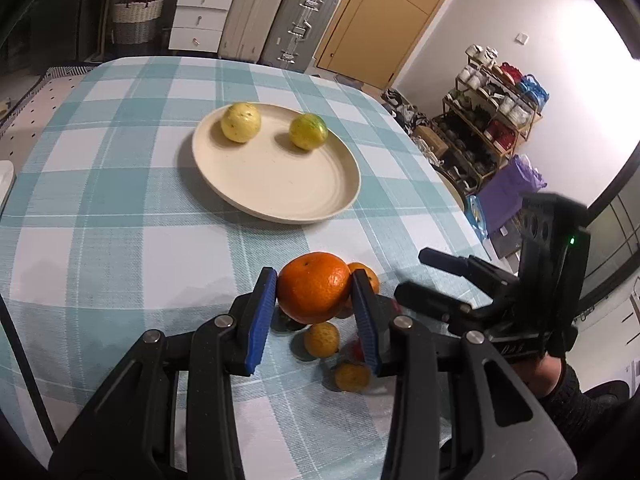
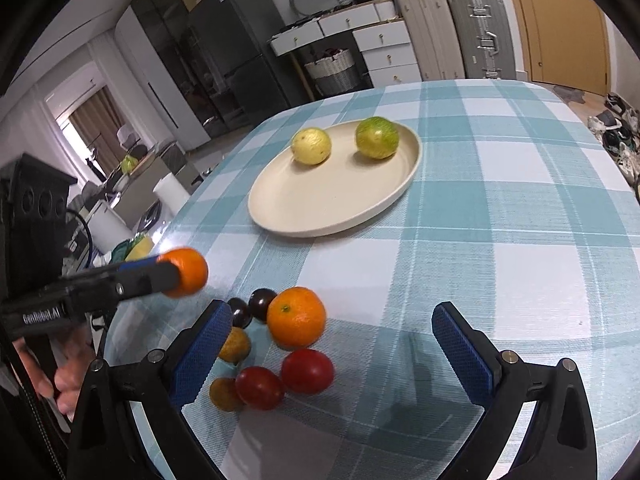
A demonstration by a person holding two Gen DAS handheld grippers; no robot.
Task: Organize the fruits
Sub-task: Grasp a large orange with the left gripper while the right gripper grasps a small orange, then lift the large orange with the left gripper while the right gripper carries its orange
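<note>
My left gripper (image 1: 314,286) is shut on an orange (image 1: 313,287) and holds it above the cloth; it also shows in the right wrist view (image 2: 188,272). A cream plate (image 1: 280,188) holds a yellow fruit (image 1: 241,122) and a yellow-green fruit (image 1: 308,131). On the cloth lie a second orange (image 2: 296,317), two red tomatoes (image 2: 307,371), two dark plums (image 2: 262,303) and two small yellow-orange fruits (image 2: 234,345). My right gripper (image 2: 332,336) is open, low over this pile, with nothing between its pads.
The table has a teal and white checked cloth (image 2: 500,240). Its right edge (image 1: 448,184) drops off toward a shoe rack (image 1: 488,128). Suitcases (image 1: 280,20) and white drawers (image 1: 200,12) stand beyond the far edge.
</note>
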